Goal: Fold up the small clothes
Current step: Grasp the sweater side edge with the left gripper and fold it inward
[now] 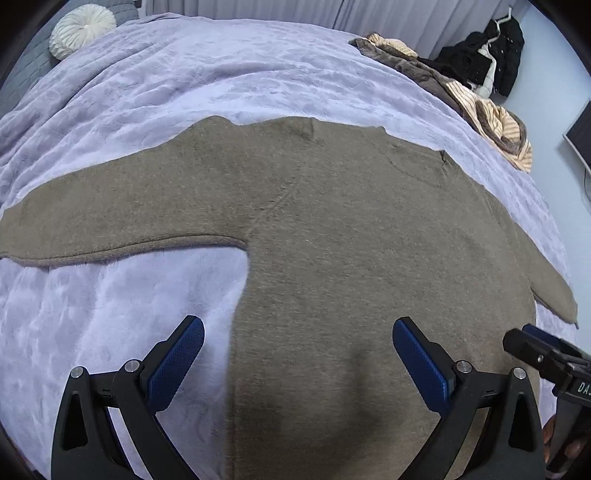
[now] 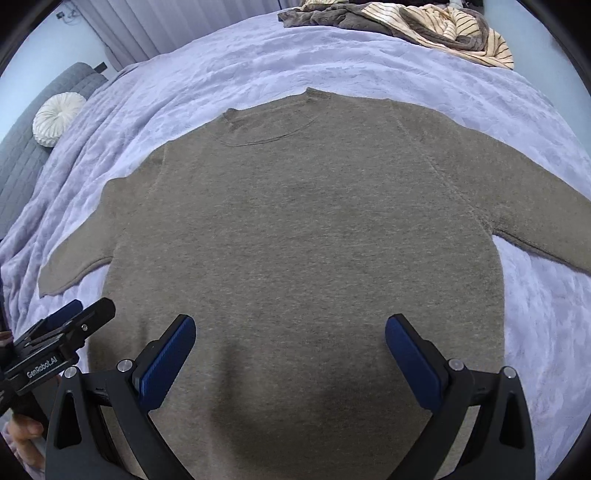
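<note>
A brown sweater (image 2: 303, 229) lies flat on the lavender blanket (image 1: 229, 77) that covers the bed, neckline away from the person and hem toward them, so its body runs straight ahead from both claws while the two sleeves stretch out sideways. The left claw (image 1: 297, 354) hangs above the hem end with its jaws spread wide and nothing between them; its left pad is over bare blanket and its right pad over the knit, so the sweater's left side edge passes between them. The right claw (image 2: 290, 350) is likewise wide open and empty, both pads over the lower body of the sweater, with the right side edge lying further out to its right. Each claw shows at the edge of the other's view, so they sit side by side near the hem. The left sleeve (image 1: 110, 221) reaches far out to the left of the left claw, and the right sleeve (image 2: 546, 221) runs off to the right of the right claw; judging from this, each sleeve is nearest its own side's claw, and a first fold would bring a sleeve inward across the body. No container is in view; a loose heap of striped and grey clothes (image 2: 424, 26) sits at the far edge of the bed, well apart from the sweater.
</note>
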A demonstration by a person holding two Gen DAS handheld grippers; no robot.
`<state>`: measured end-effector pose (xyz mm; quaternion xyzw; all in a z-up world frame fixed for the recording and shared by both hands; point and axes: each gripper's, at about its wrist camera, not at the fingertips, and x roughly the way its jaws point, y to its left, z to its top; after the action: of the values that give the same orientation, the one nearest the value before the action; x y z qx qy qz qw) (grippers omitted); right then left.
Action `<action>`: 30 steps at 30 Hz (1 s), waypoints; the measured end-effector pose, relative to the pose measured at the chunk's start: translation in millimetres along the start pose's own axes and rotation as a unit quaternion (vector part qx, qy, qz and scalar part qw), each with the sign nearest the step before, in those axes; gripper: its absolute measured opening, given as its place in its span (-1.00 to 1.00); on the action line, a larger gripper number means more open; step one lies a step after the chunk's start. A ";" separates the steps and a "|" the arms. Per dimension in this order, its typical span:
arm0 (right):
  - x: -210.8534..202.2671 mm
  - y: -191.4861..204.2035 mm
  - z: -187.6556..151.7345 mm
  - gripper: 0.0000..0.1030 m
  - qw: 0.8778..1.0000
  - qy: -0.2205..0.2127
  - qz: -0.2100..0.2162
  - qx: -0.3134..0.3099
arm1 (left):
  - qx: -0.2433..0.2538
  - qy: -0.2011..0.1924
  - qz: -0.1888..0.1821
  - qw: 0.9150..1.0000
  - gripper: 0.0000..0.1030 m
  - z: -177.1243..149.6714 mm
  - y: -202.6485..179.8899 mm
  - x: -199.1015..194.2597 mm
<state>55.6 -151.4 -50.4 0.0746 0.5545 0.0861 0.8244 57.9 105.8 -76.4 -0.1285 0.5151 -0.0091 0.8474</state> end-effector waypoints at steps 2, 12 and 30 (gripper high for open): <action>4.6 10.8 -5.1 0.99 0.999 0.018 0.027 -0.010 | -0.028 -0.021 -0.001 0.999 0.99 2.1 31.5 -4.5; 29.6 55.2 -20.3 0.99 0.997 0.057 0.019 -0.052 | -0.277 -0.084 0.001 0.957 0.99 11.7 242.1 3.5; 1.5 46.5 -18.6 0.99 0.997 -0.007 0.066 -0.034 | -0.063 -0.230 -0.169 0.956 -0.88 100.4 103.2 -45.1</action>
<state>36.2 -105.3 -48.6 0.0834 0.5394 0.1590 0.8227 112.5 233.2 -16.7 -0.2657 0.2763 -0.0896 0.9192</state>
